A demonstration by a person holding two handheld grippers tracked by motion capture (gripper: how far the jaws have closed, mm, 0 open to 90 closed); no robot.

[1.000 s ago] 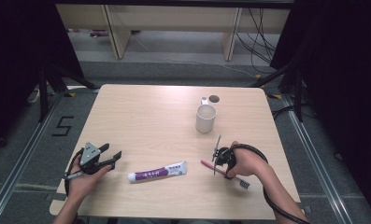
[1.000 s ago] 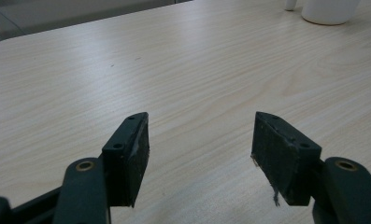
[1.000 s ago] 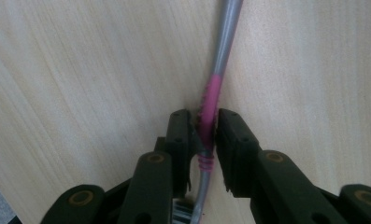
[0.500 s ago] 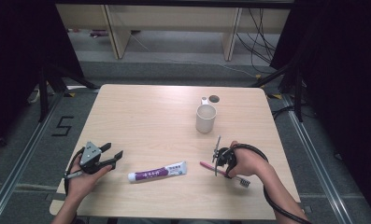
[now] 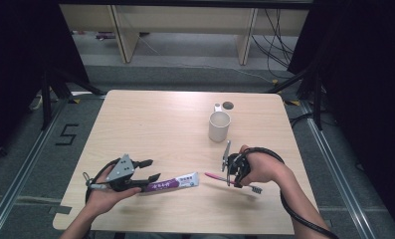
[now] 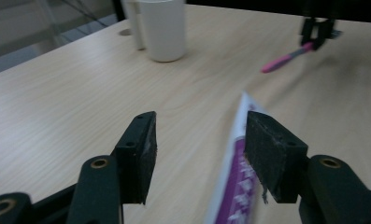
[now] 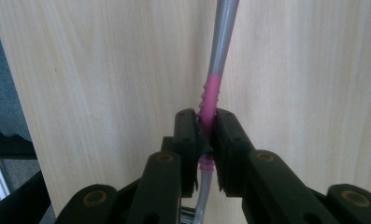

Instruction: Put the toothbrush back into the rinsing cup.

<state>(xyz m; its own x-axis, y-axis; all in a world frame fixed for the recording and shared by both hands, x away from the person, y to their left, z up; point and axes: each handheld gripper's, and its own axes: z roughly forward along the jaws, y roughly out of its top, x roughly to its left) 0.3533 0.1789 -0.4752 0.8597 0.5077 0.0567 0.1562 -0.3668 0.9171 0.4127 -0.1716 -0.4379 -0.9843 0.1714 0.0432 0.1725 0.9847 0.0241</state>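
Writing on the toothpaste tube [image 5: 172,183] is white on a purple band, but it is too small and blurred to read. One more mark is readable: a black "5" [image 5: 67,134] on the floor, far to the left of the cup [image 5: 219,126].

On the tabletop [image 5: 150,119] of pale wood grain I count one cup, one tube and one toothbrush [image 5: 217,176]. The cup is white, smooth and cylindrical, and it stands upright. Just behind it there is a small white piece [image 5: 217,106] and a round dark hole [image 5: 228,105] in the tabletop. The tube is flat and soft, white with purple, and lies in front of the cup and to its left. The toothbrush has a pink ribbed grip, a grey shaft and a dark bristle head; it is in front of the cup, a little to its right.

The left claw [image 5: 150,169] carries a grey three-cornered plate. Its two black pads with rough faces stand apart and have just been closing; the end of the tube lies between them, beside one pad, and the pads do not press it. The right claw [image 7: 205,128] is clamped on the pink ribbed part of the toothbrush, whose grey shaft runs on past the pads.
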